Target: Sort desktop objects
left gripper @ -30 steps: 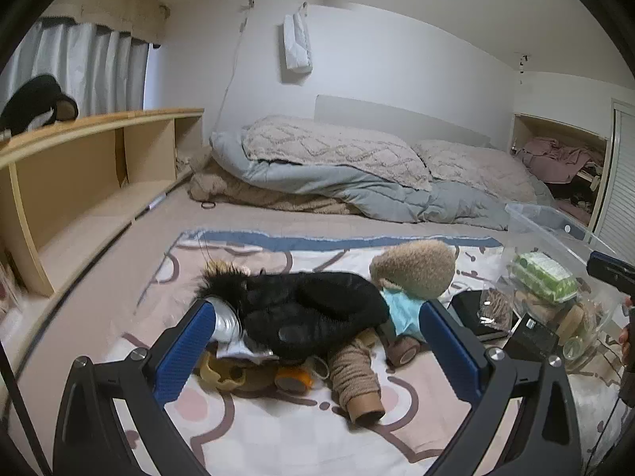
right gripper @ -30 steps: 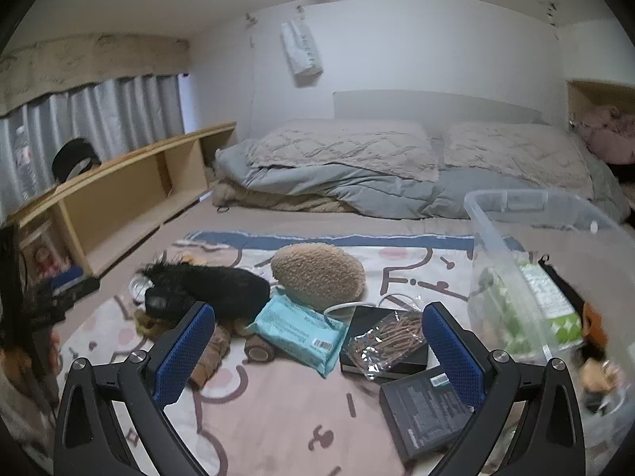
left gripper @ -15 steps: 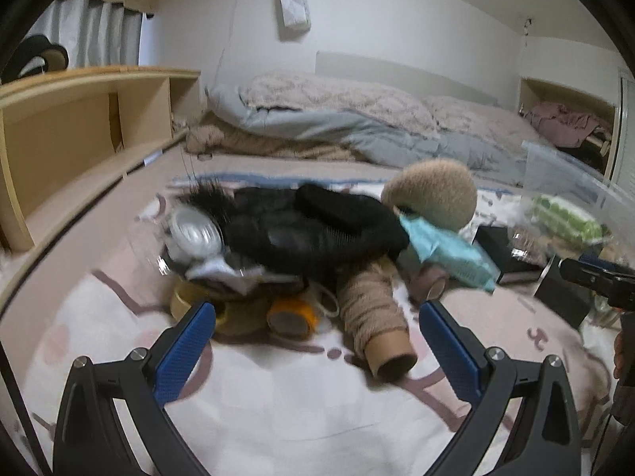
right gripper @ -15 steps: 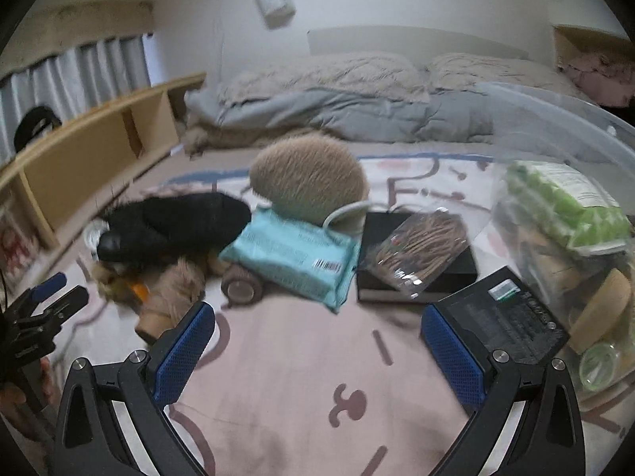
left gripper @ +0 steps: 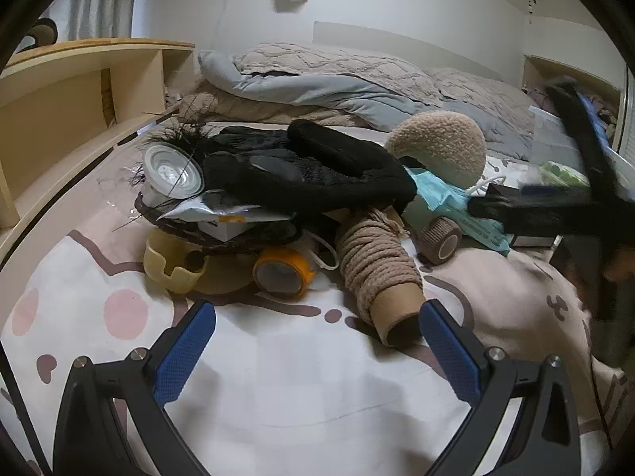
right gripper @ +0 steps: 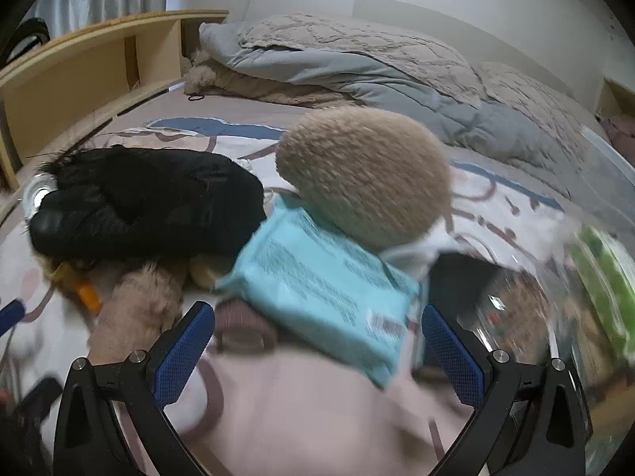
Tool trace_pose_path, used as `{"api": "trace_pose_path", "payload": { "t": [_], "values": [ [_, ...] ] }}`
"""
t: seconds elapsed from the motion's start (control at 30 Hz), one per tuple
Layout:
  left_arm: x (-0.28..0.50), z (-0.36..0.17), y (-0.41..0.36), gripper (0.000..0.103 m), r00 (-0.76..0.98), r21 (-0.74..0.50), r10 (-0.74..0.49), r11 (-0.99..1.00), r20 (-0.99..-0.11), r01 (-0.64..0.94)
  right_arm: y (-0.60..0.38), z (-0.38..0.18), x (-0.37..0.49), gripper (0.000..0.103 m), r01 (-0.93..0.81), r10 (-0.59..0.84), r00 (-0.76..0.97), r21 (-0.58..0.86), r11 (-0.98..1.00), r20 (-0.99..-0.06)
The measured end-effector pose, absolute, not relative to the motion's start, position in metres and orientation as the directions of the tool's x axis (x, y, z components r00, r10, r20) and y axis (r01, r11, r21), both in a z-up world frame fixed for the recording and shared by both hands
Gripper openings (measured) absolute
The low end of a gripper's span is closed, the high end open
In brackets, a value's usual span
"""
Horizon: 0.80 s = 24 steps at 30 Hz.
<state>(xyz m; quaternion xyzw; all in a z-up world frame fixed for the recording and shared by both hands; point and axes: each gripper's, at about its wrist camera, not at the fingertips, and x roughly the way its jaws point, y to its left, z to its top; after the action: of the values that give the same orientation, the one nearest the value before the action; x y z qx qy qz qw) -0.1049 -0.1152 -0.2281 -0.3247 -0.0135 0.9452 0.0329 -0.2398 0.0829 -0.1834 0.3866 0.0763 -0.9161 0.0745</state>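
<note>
Currently both tools gape, empty. Right tool sits over the wipes pack; left tool near the twine spool. Centre the pack between the pads, then clamp across its short side.

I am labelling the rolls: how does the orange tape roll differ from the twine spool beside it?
The orange tape roll is short and smooth; the twine spool is long, wound with rough beige cord. The tape roll's core looks dark; the twine spool ends in a bare cardboard tube. Both lie on their sides.

twine spool 1 | tape rolls 2 | wipes pack 1
</note>
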Motion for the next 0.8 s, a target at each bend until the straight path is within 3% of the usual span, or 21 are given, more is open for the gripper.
{"api": "trace_pose_path", "payload": {
  "t": [0.37,0.5,0.8],
  "values": [
    [-0.112,-0.23,-0.103,0.103,-0.748,-0.066,0.111,-0.994,-0.654,-0.089,0.075,-0.206,-0.259,0.103,0.23,-0.063,-0.68,-0.131,-0.964,-0.73],
    [-0.118,-0.231,-0.101,0.103,-0.731,-0.093,0.132,-0.991,-0.67,-0.094,0.092,-0.211,-0.244,0.103,0.236,-0.135,-0.666,-0.036,-0.971,-0.733],
    [-0.128,-0.23,-0.098,0.103,-0.719,-0.144,0.161,-0.986,-0.676,-0.085,0.109,-0.218,-0.215,0.103,0.219,-0.162,-0.64,0.024,-0.975,-0.751]
  ]
}}
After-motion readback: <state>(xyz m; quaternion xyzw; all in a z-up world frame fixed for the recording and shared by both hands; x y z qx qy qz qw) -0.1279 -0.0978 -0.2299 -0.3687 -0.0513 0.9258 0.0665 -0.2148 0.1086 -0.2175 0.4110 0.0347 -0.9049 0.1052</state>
